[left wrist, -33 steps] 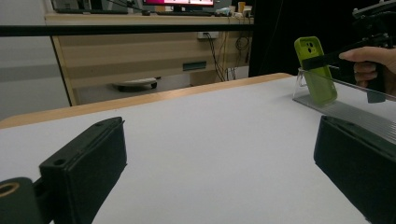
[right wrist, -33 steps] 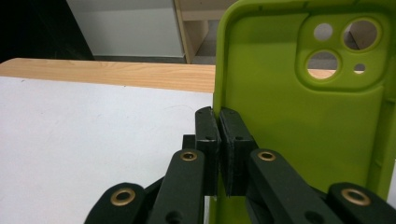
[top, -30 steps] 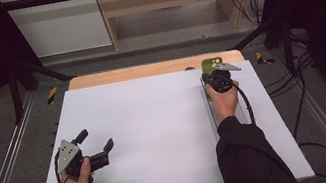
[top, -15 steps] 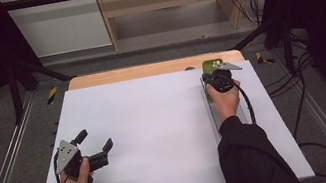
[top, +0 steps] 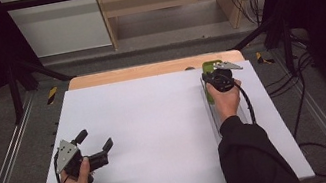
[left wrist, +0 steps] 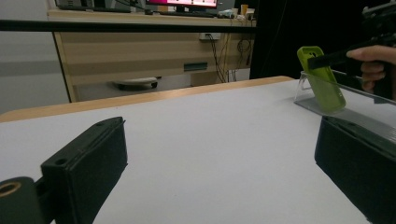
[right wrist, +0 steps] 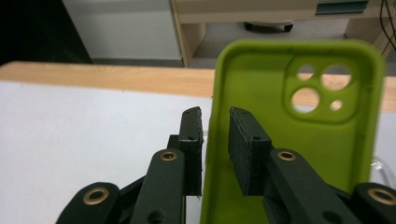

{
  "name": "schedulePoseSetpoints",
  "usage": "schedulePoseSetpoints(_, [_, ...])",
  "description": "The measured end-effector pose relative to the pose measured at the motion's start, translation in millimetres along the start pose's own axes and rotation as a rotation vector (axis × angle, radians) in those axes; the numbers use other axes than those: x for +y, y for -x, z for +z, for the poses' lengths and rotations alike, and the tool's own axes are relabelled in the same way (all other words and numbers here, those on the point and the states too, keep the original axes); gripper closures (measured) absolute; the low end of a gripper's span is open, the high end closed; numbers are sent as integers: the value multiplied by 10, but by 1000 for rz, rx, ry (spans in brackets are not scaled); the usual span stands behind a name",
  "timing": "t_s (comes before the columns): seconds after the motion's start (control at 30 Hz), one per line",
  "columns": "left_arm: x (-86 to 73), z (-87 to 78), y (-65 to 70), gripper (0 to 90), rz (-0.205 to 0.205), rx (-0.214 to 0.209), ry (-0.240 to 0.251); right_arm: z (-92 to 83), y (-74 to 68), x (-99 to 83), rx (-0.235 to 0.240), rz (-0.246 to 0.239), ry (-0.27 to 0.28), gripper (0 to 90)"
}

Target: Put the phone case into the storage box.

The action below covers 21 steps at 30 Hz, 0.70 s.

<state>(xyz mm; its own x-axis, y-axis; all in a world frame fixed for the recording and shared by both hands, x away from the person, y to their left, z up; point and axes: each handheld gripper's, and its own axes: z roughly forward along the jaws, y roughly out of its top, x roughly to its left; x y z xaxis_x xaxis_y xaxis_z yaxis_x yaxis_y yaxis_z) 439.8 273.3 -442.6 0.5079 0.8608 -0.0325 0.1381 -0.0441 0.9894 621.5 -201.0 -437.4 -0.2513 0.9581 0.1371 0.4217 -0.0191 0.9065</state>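
In the high view the right tool [top: 219, 75] hides most of the green case [top: 207, 67]. The right gripper view cuts the case [right wrist: 289, 154] off at the bottom edge.

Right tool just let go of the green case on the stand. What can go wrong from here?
1. The green phone case leans in the clear stand. The right tool has just been opening, and the case's side wall sits between its jaws with little gap, so pulling back at an angle could drag the case off.
2. The stand sits near the mat's far right corner; a snag might tip or slide it.
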Motion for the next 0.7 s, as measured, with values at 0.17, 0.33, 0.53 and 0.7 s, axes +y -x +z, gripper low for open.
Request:
schedulePoseSetpoints(0.17, [10, -25, -22, 20, 4, 10, 7, -58, 40, 35, -15, -1, 11, 746])
schedulePoseSetpoints(0.33, [1, -17, -16, 20, 3, 6, 3, -94, 41, 51, -25, -15, 8, 743])
schedulePoseSetpoints(0.53, [-1, -11, -8, 20, 5, 3, 1, -111, 48, 71, -35, -15, 14, 724])
schedulePoseSetpoints(0.7, [0, -16, -14, 20, 0, 6, 4, -141, 59, 89, -45, -28, 15, 707])
